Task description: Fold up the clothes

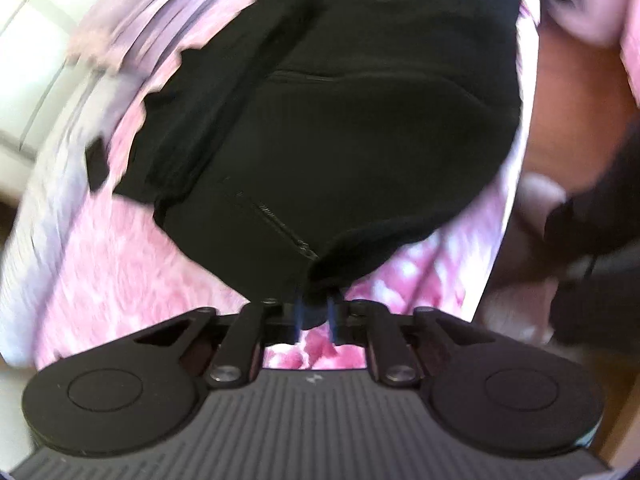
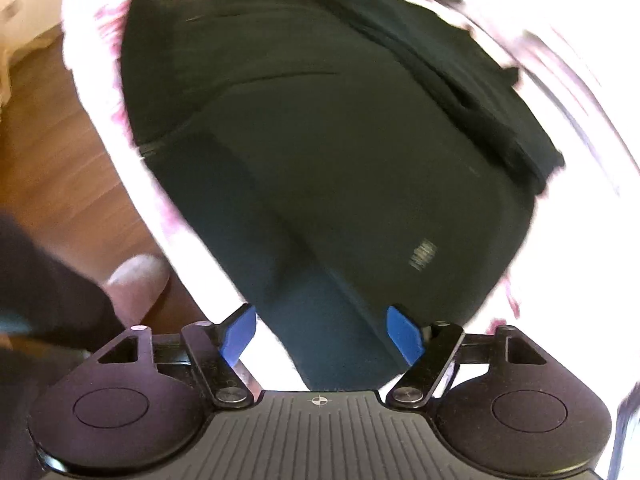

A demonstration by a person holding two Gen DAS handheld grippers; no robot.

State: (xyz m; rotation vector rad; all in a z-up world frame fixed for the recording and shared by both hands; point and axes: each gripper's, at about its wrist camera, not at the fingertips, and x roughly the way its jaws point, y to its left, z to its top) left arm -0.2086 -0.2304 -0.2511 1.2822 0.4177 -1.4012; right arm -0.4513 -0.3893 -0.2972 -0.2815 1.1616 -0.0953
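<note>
Left wrist view: the left gripper [image 1: 314, 316] is closed on a corner of the black garment [image 1: 340, 120], the fabric bunched between its blue pads [image 1: 332, 312] right beside the lower end of a zipper [image 1: 280, 224]. From that pinched corner the garment spreads away across a pink and white patterned bedspread [image 1: 140, 280], mostly flat, with a seam line running across its middle (the frame is blurred, so finer detail is unreadable). A separate small black flap [image 1: 96, 168] lies on the spread near the garment's left edge. At the right, past the bedspread's edge, there is brown wooden floor [image 1: 568, 92] and a dark blurred shape that I cannot identify. Right wrist view: the right gripper [image 2: 320, 332] stands wide open, its two blue pads [image 2: 404, 334] well apart, one on each side of a narrow strip of the black garment [image 2: 320, 140]; the pads do not press on the cloth. The garment fills most of this view, lying on the same bedspread [image 2: 132, 184], with a folded thicker band along its upper right edge and a small pale label [image 2: 424, 256] near the right side. Wooden floor [image 2: 60, 168] shows at the left, with a pale slipper [image 2: 140, 280] on it.
</note>
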